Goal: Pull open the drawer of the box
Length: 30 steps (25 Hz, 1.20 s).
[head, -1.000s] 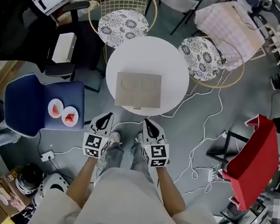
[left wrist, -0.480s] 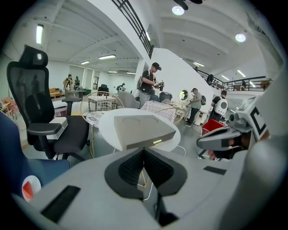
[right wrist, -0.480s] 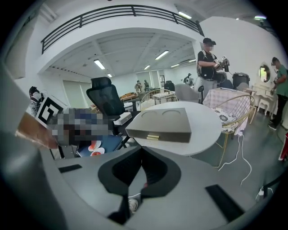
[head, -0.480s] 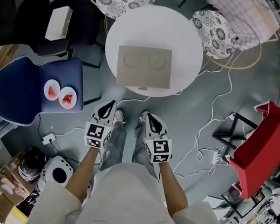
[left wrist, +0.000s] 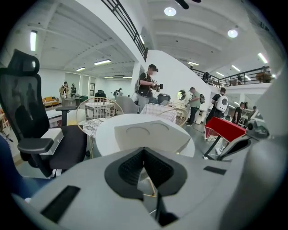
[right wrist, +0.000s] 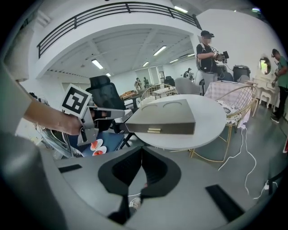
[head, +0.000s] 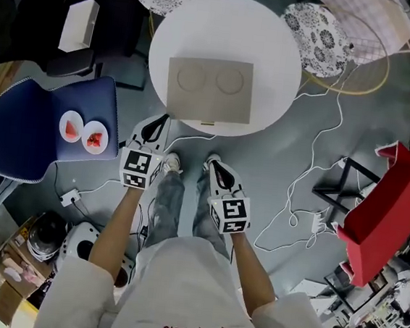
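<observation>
Round white table (head: 275,54) carries one item: flat grey box (head: 209,89), set near the person-side edge, drawer handle (head: 207,123) facing out. Table stands on grey floor (head: 277,167). Adjacent blue chair seat (head: 26,130) holds two small plates (head: 71,126).

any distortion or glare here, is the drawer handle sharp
Head view: even light, box sharp, mild bowing at edges. Left gripper view: strong fisheye, dark corners, ceiling lamp glaring. Right gripper view: same fisheye; drawer handle sharp.
</observation>
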Available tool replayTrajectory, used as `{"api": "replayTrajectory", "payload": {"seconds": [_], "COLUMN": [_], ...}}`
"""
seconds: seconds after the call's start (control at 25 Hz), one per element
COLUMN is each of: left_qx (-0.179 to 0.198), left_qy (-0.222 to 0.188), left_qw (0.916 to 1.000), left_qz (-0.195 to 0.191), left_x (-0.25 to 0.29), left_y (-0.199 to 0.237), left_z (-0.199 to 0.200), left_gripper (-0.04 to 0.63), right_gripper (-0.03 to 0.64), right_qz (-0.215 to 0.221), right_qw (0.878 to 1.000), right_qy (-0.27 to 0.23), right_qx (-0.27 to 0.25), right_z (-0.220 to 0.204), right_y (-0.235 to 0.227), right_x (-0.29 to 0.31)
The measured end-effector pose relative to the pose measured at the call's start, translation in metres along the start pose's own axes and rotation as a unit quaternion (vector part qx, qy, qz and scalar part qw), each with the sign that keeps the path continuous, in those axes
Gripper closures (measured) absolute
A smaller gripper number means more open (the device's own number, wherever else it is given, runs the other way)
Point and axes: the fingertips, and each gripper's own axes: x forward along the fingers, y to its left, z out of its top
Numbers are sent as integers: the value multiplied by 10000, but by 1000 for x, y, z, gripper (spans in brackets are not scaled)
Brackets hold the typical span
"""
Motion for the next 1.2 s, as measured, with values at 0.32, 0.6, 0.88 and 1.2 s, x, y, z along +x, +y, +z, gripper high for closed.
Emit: {"api": "replayTrajectory", "payload": {"seconds": [0.32,0.6,0.88,1.2], "left_qx": [229,280,420,628], "left_qy": [22,247,291,290], "left_qw": [9997,9993,9986,9975], "left_qz": [1,-78,-114,-166], "left_x": [43,55,55,55], "left_y": [27,32,30,30], "left_z": [17,4,2,3], "left_gripper": [583,583,583,583], "right_gripper": [601,601,600,505], "right_qz": [129,115,180,740], "right_qw": [9998,9998,9991,9763], "right_qy": [-67,-34,86,-11], "right_qx": [115,133,375,2033], "right_z": [12,12,5,6], "right_y": [-9,-13,-14,-13], "right_x": [12,21,30,51]}}
